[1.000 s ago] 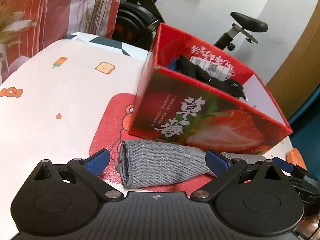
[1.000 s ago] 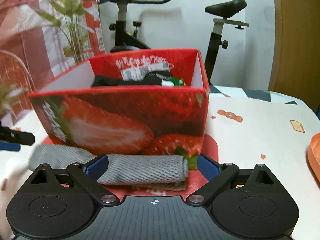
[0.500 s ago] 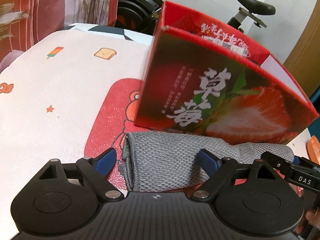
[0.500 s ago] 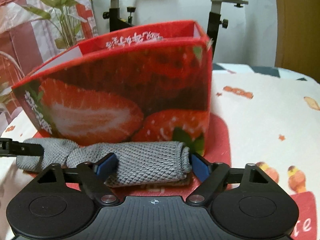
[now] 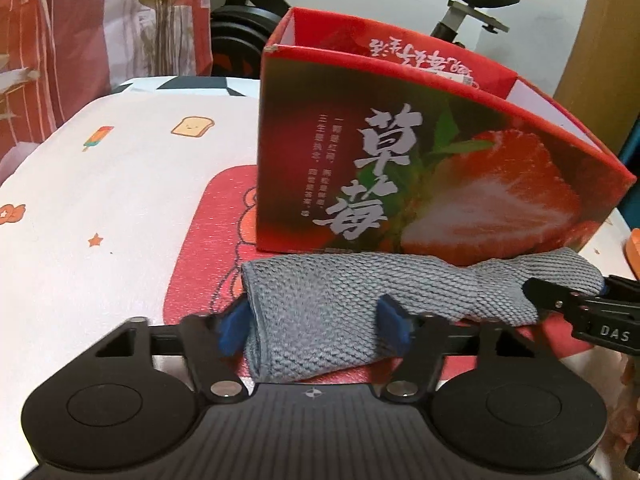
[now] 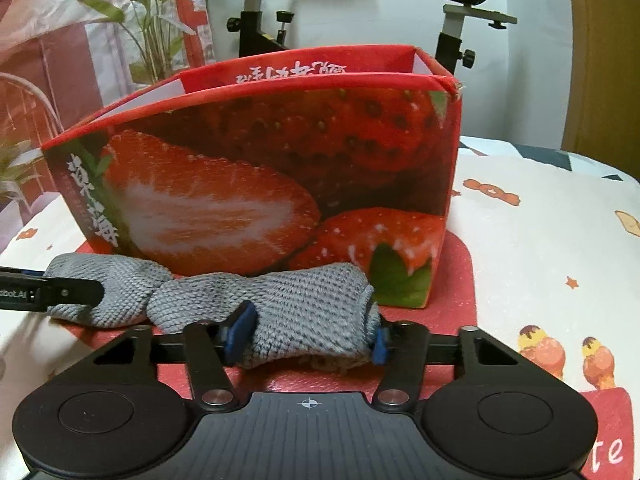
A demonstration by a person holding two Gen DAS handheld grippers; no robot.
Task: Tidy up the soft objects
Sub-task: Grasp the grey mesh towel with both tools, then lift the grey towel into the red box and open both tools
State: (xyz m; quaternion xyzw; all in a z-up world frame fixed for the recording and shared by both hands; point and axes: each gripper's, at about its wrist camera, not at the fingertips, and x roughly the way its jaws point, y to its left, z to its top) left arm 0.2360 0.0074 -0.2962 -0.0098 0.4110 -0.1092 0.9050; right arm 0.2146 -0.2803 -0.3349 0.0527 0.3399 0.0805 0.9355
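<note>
A rolled grey knitted cloth (image 5: pixel 360 300) lies on a red mat in front of a red strawberry box (image 5: pixel 420 168). My left gripper (image 5: pixel 314 326) has its blue pads pressed on both sides of the cloth's left end. My right gripper (image 6: pixel 306 328) has its blue pads pressed on both sides of the cloth's right end (image 6: pixel 312 304). The box (image 6: pixel 260 176) stands just behind the cloth, open at the top. Its contents are hidden from both views.
The table has a white cover (image 5: pixel 100 200) with small printed pictures and a red mat (image 5: pixel 208 248). An orange object (image 5: pixel 632 252) lies at the far right edge. An exercise bike (image 6: pixel 460 12) and a plant (image 6: pixel 148 24) stand behind the table.
Both grippers have dropped lower and moved in on the cloth. Their jaws have narrowed from wide open to pressing on the cloth's two ends.
</note>
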